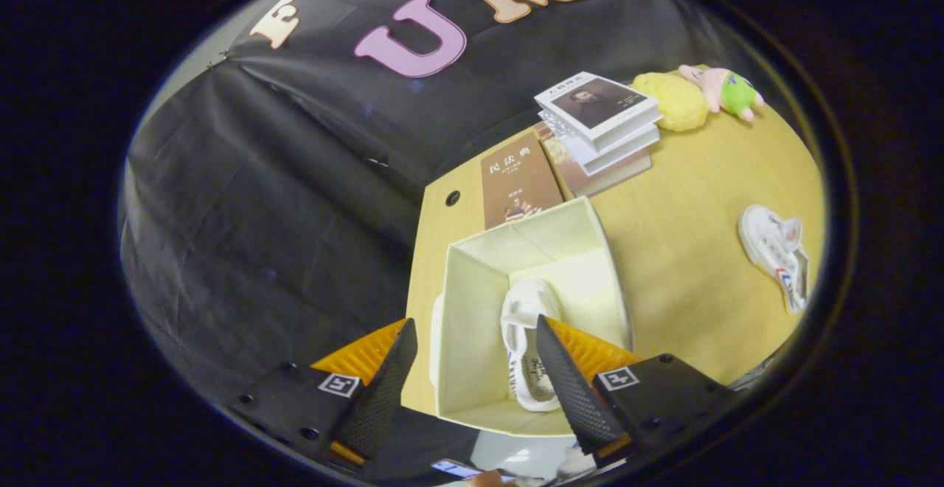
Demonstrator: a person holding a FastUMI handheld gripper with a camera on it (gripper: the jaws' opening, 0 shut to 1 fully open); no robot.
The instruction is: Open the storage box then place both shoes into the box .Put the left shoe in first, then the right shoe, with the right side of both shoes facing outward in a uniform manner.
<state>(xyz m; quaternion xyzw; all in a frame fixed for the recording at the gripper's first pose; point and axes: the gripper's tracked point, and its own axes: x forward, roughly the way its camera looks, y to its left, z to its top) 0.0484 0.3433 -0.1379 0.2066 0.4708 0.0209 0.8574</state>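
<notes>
An open cream storage box (472,288) stands on the wooden table, seen from above between my fingers. One white shoe (525,339) lies inside it on the box floor, partly hidden behind one fingertip. A second white shoe (774,254) with red and blue side marks lies on the table well off to the right of the box. My gripper (476,332) hovers above the box, open, with nothing between its fingers.
Beyond the box lie a brown book (516,181) and a stack of books (601,122). A yellow plush (675,99) and a pink and green plush toy (723,88) sit at the table's far corner. The table edge (422,266) runs just left of the box, by the black cloth wall.
</notes>
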